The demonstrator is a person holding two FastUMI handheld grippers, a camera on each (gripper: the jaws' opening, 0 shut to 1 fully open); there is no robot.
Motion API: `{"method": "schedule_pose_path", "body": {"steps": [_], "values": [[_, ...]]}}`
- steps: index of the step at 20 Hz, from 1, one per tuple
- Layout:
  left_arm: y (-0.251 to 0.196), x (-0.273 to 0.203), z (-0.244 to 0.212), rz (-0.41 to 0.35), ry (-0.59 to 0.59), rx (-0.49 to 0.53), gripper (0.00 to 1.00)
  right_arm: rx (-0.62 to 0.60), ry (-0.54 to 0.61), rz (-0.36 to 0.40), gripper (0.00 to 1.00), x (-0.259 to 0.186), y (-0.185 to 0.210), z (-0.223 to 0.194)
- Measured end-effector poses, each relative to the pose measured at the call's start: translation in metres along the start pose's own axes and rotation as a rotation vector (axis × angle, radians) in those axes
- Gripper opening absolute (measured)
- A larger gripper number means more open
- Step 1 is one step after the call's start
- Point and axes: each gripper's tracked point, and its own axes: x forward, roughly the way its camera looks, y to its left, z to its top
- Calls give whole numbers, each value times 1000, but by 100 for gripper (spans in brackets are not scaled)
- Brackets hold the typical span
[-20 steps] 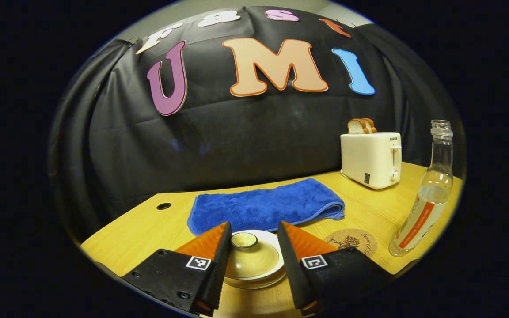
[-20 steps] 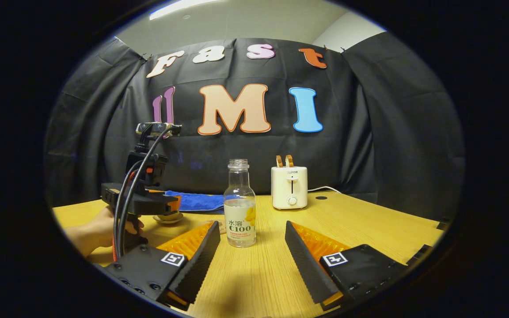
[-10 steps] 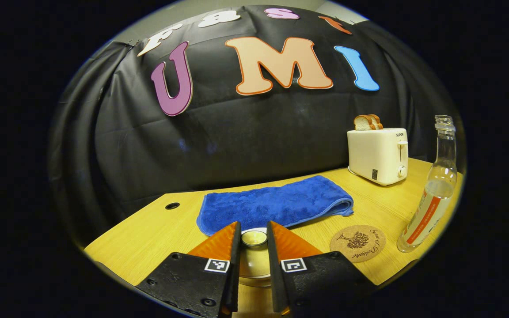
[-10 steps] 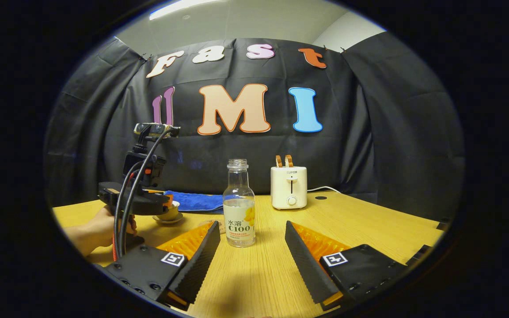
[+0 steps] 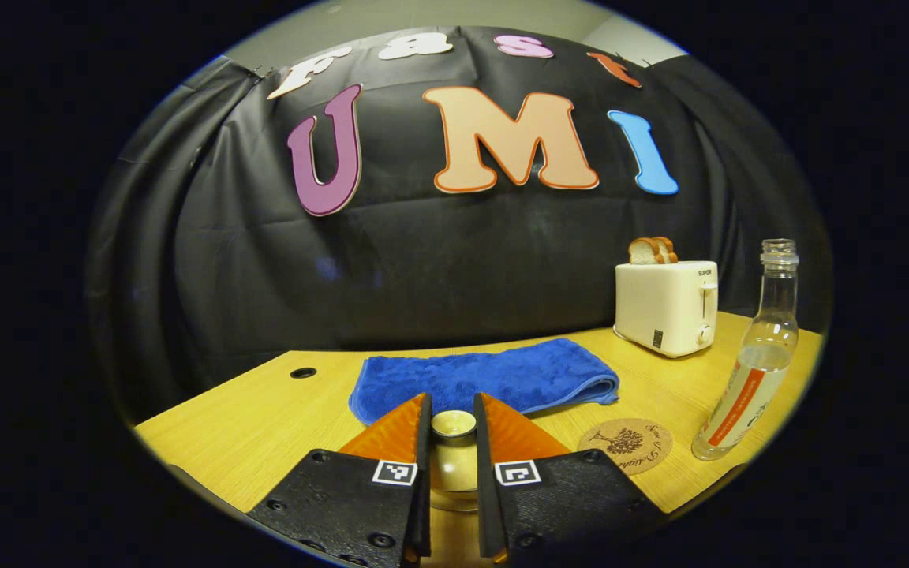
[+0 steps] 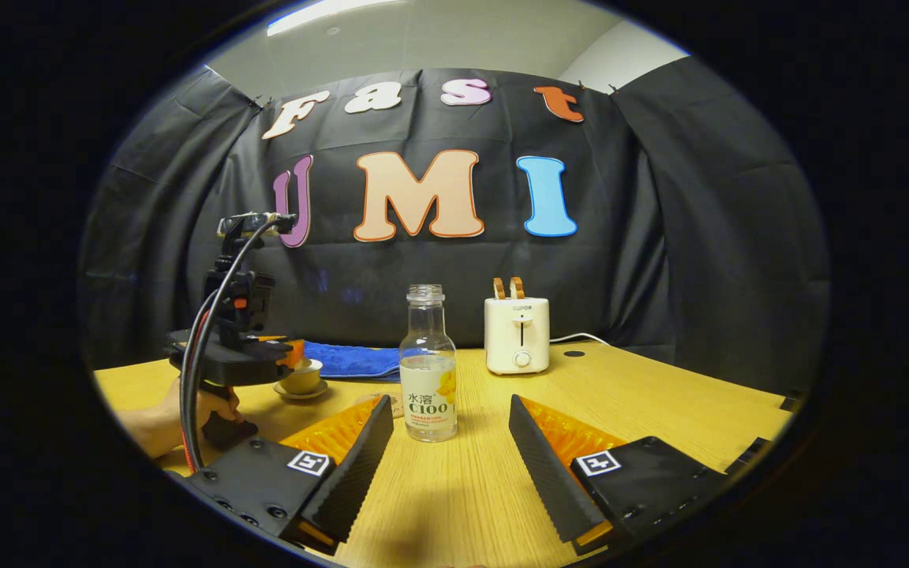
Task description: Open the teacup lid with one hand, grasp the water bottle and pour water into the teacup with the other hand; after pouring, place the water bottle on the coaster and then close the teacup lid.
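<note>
Our left tongs pinch the teacup lid, while our right tongs gape wide before the water bottle.

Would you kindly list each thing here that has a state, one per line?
Left gripper: shut on the cream teacup lid, lifted off.
Right gripper: open, short of the bottle.
Clear glass water bottle: upright, uncapped, part full.
Cream teacup on its saucer: uncovered.
Round cork coaster: bare.
White toaster: bread up.
Blue towel: folded.
</note>
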Motion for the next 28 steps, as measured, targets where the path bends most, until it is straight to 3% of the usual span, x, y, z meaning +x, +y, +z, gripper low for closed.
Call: {"method": "schedule_pose_path", "body": {"steps": [9,14,18,28], "values": [[-12,-69,36,-32,-185,98,21,1,24,24,96,18,4,-5],[-3,-106,25,-53,-156,29,20,-4,51,31,96,48,13,-11],[15,-118,0,-43,-58,-103,21,-7,83,29,96,76,18,-16],[45,-149,-3,-31,-59,-92,21,-17,160,37,94,136,27,-31]]}}
